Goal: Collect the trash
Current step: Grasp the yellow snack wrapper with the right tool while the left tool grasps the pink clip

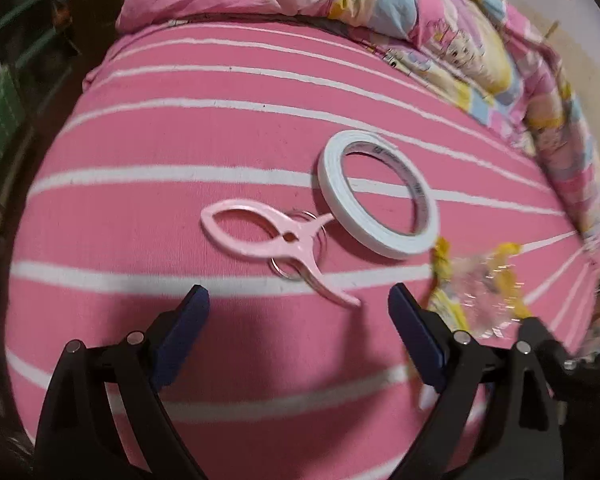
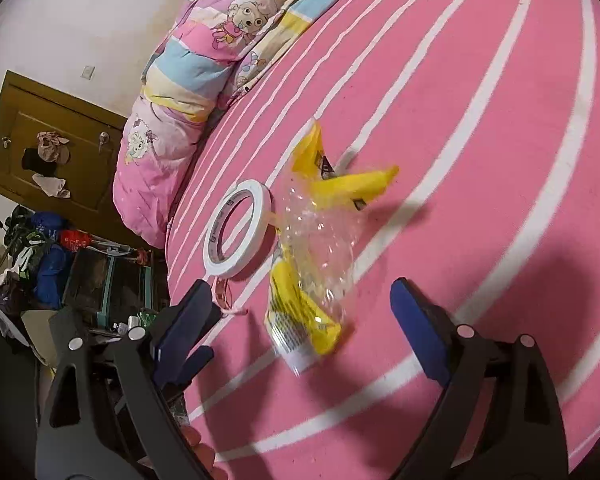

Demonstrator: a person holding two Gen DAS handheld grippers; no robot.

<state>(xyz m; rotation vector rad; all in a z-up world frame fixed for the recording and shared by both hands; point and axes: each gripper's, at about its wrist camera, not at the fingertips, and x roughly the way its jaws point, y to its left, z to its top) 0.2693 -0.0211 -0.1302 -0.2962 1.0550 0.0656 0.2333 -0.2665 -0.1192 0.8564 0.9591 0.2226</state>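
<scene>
Yellow-and-clear wrapper (image 2: 316,264) seen on bed (image 2: 480,160), long axis pointing away, between wide-spread jaws of nearer right gripper (image 2: 302,300); left gripper (image 1: 298,304) likewise wide, empty.

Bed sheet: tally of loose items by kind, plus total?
Tape roll: 1
Pink clothes clip: 1
Yellow and clear plastic wrapper: 1
Total: 3 on the striped sheet. Only the wrapper looks like trash. Left tool and right tool are both open and hold nothing.
</scene>
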